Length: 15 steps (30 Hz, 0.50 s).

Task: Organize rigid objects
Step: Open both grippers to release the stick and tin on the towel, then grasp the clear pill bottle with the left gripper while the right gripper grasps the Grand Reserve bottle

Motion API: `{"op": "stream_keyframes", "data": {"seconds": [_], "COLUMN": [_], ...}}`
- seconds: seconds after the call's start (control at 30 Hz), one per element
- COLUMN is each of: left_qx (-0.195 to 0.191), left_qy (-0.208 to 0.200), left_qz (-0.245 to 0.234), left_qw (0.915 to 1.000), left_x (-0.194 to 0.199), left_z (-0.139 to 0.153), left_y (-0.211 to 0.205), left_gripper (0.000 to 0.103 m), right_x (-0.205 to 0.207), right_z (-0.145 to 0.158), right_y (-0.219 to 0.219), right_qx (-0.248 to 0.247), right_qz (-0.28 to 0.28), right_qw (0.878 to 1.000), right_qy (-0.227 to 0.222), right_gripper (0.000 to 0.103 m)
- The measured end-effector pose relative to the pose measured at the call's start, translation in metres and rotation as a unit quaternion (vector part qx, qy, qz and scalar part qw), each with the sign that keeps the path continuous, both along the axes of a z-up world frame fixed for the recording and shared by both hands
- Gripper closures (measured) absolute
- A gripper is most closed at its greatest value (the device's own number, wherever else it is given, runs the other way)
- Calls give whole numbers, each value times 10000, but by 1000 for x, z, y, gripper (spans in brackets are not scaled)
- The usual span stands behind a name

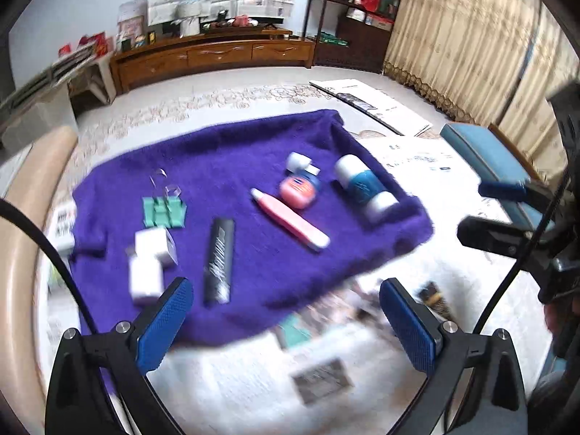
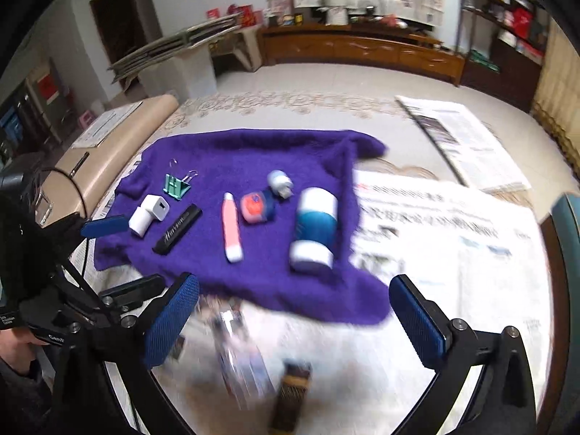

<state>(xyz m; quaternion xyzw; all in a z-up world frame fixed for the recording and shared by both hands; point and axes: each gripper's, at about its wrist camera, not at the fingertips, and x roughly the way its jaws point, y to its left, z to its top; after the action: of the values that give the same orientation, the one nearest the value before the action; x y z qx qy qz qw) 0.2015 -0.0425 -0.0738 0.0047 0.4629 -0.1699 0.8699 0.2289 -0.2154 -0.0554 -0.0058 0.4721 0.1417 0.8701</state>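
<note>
Left hand-held gripper (image 1: pixel 286 306) & right hand-held gripper (image 2: pixel 294 302) both spread wide, nothing betw pads. Ahead of them on purple cloth (image 2: pixel 253 152): blue-white bottle (image 2: pixel 314 228), prob light, stiff, slick; grab across mid-body. Pink pen (image 2: pixel 232 226) thin, pinch mid-barrel.

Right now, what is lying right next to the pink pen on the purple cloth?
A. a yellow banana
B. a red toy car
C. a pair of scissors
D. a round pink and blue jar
D: the little round pink and blue jar lies just beside the pink pen on the purple cloth; no banana, toy car or scissors shows anywhere.
</note>
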Motion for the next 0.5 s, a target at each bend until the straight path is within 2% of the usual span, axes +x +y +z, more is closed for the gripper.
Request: {"op": "stream_keyframes", "data": {"seconds": [0.07,0.3,0.5], "left_qx": [-175,-132,153], "left_qy": [133,383,548], "left_qz": [-75,-144,60], "left_qw": [9997,9991,9984], "left_x": [-6,-28,-24], "left_z": [-1,-19,-44], "left_y": [-9,-64,-92], "left_gripper": [0,0,0], "right_x": [-17,-52,-77], "right_z": [-1,-22,-42], "right_y": [-17,-82,-129], "right_qx": [-21,168,409], "right_qz": [-131,-749,-1095], "right_qw": [9999,9969,9927], "right_qy": [12,191,299], "right_gripper": [0,0,0]}}
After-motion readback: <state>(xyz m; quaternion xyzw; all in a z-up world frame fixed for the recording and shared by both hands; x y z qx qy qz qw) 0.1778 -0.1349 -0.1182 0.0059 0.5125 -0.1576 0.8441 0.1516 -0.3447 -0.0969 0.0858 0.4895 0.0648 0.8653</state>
